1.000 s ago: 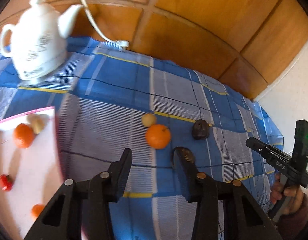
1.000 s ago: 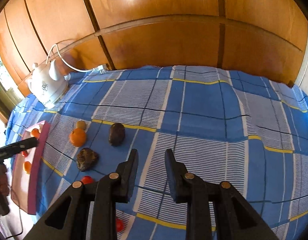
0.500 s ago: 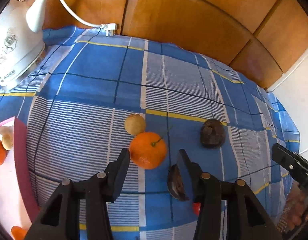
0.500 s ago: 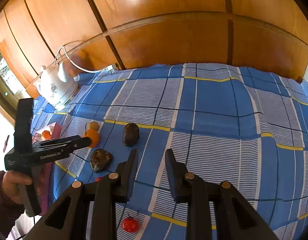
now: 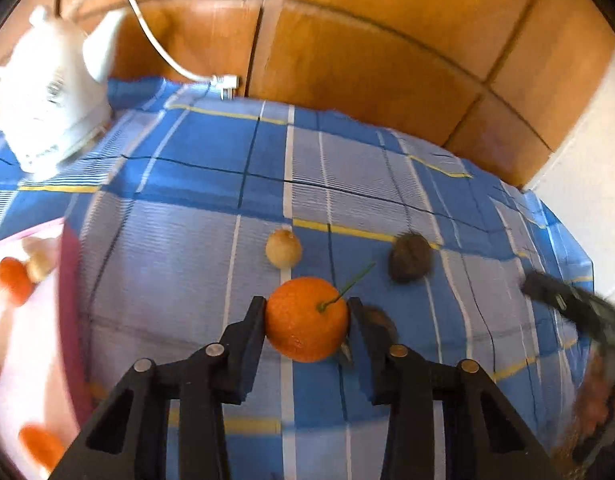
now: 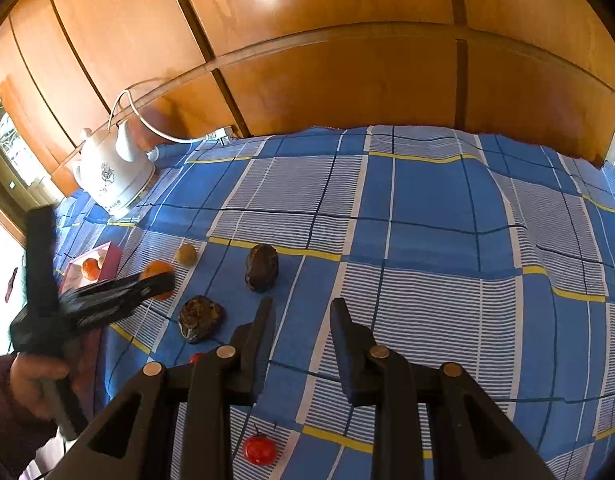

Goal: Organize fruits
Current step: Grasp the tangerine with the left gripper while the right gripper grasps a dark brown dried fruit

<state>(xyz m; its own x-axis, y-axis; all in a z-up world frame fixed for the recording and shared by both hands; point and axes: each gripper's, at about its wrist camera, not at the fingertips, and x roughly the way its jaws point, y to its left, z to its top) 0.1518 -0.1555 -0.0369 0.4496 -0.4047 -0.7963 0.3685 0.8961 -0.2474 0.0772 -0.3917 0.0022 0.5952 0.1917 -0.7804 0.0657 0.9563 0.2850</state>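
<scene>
An orange with a green stem lies on the blue checked cloth, between the fingers of my left gripper; the jaws stand wide and just flank it, so contact is unclear. A small tan fruit and a dark fruit lie just beyond. Another dark fruit is partly hidden by the right finger. A pink-rimmed tray at left holds oranges and a tan fruit. My right gripper is open and empty over the cloth, near a dark fruit, a mottled fruit and a red fruit.
A white electric kettle with its cord stands at the back left, against a wooden wall. The cloth drops off at the right edge. The left gripper also shows in the right wrist view, held by a hand.
My left gripper has moved forward and down so that the orange now sits between its fingers. The right gripper has barely moved.
</scene>
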